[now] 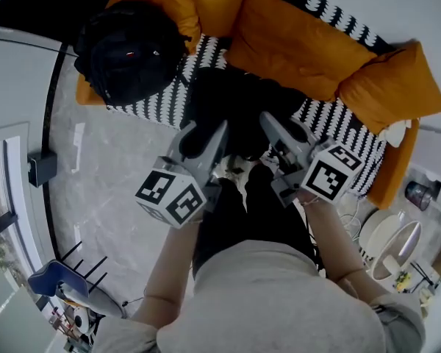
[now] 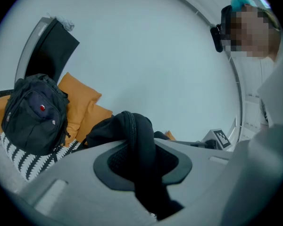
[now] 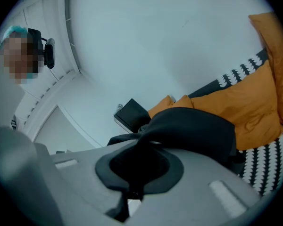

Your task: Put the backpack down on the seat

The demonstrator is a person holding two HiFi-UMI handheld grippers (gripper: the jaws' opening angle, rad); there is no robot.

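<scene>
Carried a backpack (image 1: 231, 105) between the two grippers. Black all over, soft and slumped, with a ribbed zip line curving over its top fold in the left gripper view and smooth matte cloth in the right gripper view. Hung at the front edge of the seat (image 1: 331, 123), about mid-length, before the orange cushions (image 1: 294, 43) along the back edge. Could not tell whether its bottom touched the black-and-white patterned seat.

Clamped the left gripper (image 1: 204, 134) on a thick padded fold of it, jaws a little apart, black cloth filling the gap and trailing down below them. Pinched the right gripper (image 1: 284, 127) almost together on a thinner flap, with the bulk of the bag bulging just beyond the jaws. Sat ahead of and between both grippers, touching each.

Showed a second backpack (image 1: 128, 50), also black, with a small red badge, upright at the seat's left end against an orange cushion, well apart from the held one.
</scene>
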